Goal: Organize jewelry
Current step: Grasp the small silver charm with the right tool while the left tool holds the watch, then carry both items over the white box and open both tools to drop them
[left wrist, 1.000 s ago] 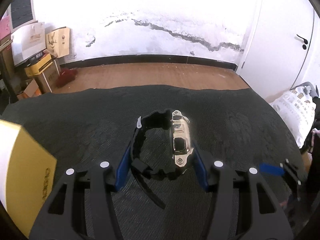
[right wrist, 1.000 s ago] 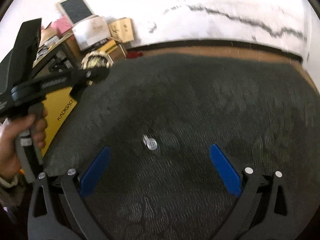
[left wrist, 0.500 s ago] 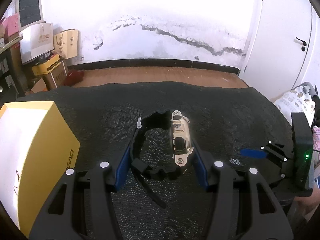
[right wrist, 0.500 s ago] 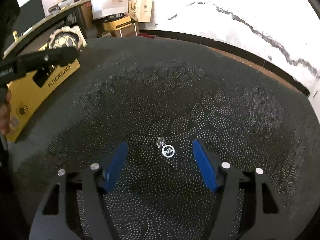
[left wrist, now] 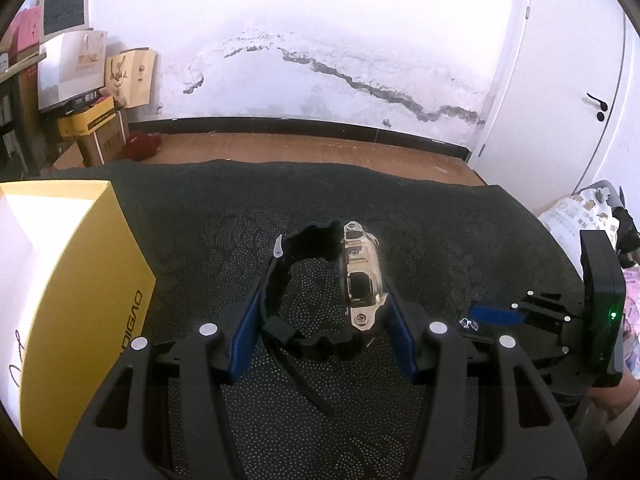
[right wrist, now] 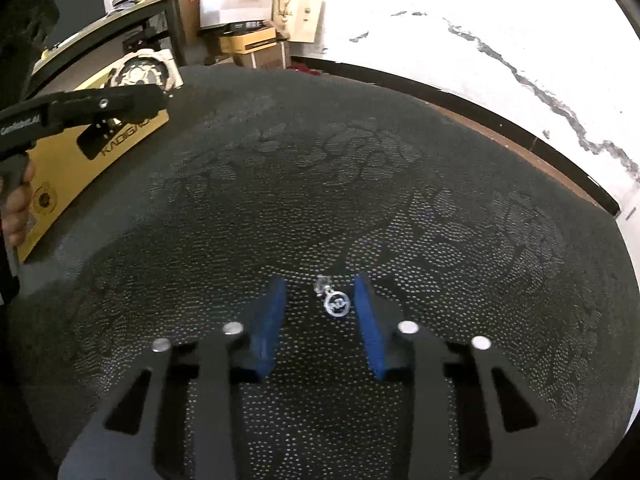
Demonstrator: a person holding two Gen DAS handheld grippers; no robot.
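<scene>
**Watch in hand, small charm next in line**

The left gripper [left wrist: 322, 316] is clamped on a watch [left wrist: 332, 296], its blue pads pressing the black strap on one side and the gold-toned case on the other. The watch hangs clear above the dark patterned cloth of the counter [left wrist: 460, 240], with the loose strap tail drooping below the fingers. A yellow box [left wrist: 80, 300] with a white interior stands open just to the left, the likely place for it.

The watch looks like the heavier piece here: a rigid metal case on a flexible resin band. Held across case and band, it should stay put, though the polished case could slip against a pad if the squeeze eases. The strap will flex, not break.

The right gripper [right wrist: 320, 308] has its jaws parted and set low over the counter, straddling a small silver charm [right wrist: 335, 302], a ring-shaped pendant with a tiny bail or clasp, lying flat on the cloth nearer the right pad. It appears very light, thin and hard, so it may skate or tip aside as the pads close. The best hold seems to be across the ring's rim, pads low to the cloth, closing slowly; the cloth's weave could snag the clasp on lifting.
</scene>
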